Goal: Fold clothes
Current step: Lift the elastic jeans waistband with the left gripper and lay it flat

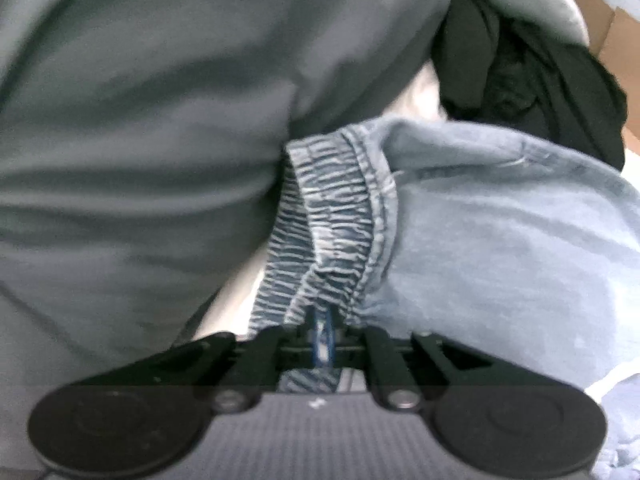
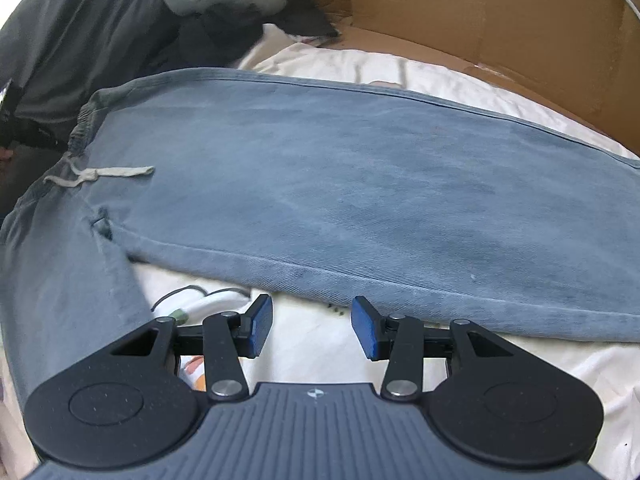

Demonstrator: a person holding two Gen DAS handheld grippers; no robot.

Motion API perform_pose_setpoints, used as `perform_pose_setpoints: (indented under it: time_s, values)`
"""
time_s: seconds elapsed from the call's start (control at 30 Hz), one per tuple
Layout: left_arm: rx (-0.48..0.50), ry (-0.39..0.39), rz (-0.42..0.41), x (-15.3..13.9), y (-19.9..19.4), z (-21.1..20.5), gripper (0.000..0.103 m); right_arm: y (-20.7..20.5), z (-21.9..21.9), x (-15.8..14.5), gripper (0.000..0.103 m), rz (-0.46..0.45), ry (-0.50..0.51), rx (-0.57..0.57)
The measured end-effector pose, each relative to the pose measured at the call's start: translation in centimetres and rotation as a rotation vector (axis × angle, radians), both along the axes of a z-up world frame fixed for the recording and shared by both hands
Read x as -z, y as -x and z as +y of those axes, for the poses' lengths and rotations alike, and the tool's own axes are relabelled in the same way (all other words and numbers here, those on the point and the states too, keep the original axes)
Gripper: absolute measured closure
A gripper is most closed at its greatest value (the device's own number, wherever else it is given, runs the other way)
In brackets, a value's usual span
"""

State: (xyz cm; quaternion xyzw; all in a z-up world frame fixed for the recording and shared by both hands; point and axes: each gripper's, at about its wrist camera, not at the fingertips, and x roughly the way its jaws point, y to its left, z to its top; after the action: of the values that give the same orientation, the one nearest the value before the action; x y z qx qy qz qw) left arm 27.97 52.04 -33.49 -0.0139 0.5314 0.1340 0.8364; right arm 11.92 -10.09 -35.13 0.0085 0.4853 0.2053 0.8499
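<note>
Between left claw [image 1: 322, 334] pads, denim trousers' [image 1: 500, 232] elastic waistband [image 1: 328, 224].

Jeans [image 2: 360, 184] — far leg-end cropped

Each black claw [image 2: 312, 328] has blue pads [image 2: 262, 326], silver screws and a ribbed grey body.

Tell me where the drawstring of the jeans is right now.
In the right wrist view, the pale drawstring lies at left on the blue jeans, just below the elastic waistband.
</note>
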Motion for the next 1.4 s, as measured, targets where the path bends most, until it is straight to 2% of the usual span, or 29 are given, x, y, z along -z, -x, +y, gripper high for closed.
perform_pose_setpoints:
  time_s: [0.07,0.2,0.23,0.3,0.4,0.53,0.73,0.83,0.93,1.1,1.27,1.4]
  values:
    - [0.003,0.008,-0.004,-0.8,1.3,0.2,0.090,0.3,0.4,0.0,0.052,0.005,-0.007,-0.016]
    - [0.015,0.023,0.019,-2.2,5.3,0.1,0.090,1.2,1.2,-0.2,0.052,0.005,-0.021,-0.057]
    - [0.011,0.029,0.034,-1.7,5.0,-0.1,0.089,1.4,1.4,-0.4,0.052,0.003,-0.023,-0.067]
    - [-0.006,0.040,0.038,-2.9,6.8,-0.1,0.089,2.0,1.6,-0.7,0.052,0.005,-0.034,-0.087]
    - [-0.028,0.047,0.048,-2.9,9.2,0.3,0.089,2.9,2.1,-0.8,0.052,0.026,-0.047,-0.117]
    - [-0.047,0.053,0.104,-1.4,10.8,1.1,0.089,4.1,2.8,-0.7,0.052,0.040,-0.051,-0.157]
    - [-0.067,0.062,0.142,0.1,13.2,1.2,0.090,5.2,3.3,-1.0,0.052,0.076,-0.104,-0.192]
    - [-0.075,0.037,0.178,1.5,13.2,1.6,0.100,5.8,3.8,-0.9,0.053,0.096,-0.126,-0.230]
    - [-0.096,0.045,0.188,2.8,12.8,2.6,0.100,6.5,4.4,-0.5,0.053,0.127,-0.126,-0.267]
    - [-0.115,0.024,0.189,3.1,12.5,2.4,0.100,8.4,5.0,0.5,0.053,0.159,-0.068,-0.325]
    - [-0.145,0.030,0.156,1.3,13.8,2.0,0.100,9.9,4.5,1.4,0.055,0.204,0.044,-0.319]
    - [-0.187,0.031,0.122,-0.5,15.4,1.4,0.095,11.2,3.4,1.5,0.055,0.235,0.097,-0.294]
